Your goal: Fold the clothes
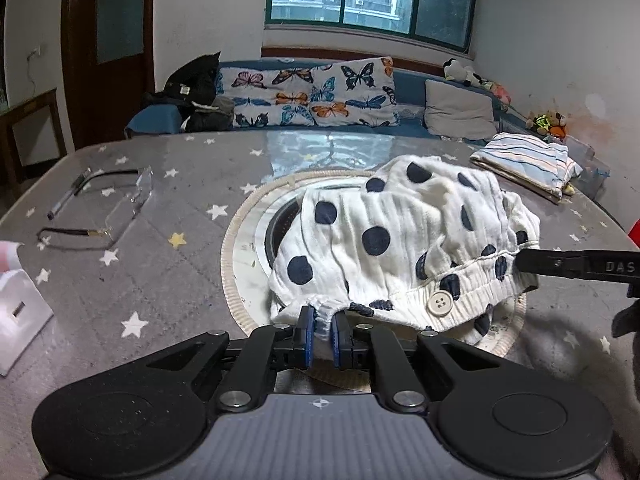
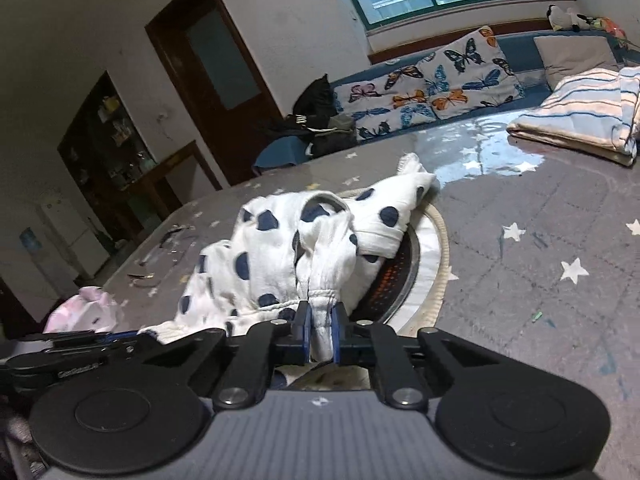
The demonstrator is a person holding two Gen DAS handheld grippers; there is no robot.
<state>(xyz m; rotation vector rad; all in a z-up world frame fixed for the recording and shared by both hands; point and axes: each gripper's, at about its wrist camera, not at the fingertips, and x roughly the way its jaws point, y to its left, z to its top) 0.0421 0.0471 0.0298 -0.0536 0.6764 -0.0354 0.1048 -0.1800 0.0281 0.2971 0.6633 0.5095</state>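
left claw (image 1: 323,314) clamps dotted garment (image 1: 400,236); right claw (image 2: 320,312) clamps waistband, tilted down

Left of the polka-dot garment (image 1: 400,240) we find bare tablecloth (image 1: 180,280) up to the eyeglasses (image 1: 100,208); right, folded striped cloth (image 1: 528,164) blocks.

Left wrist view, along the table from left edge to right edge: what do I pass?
White box → glasses → polka-dot garment, pinched at its near hem by the left tongs → striped folded cloth → right tongs entering from the right edge.
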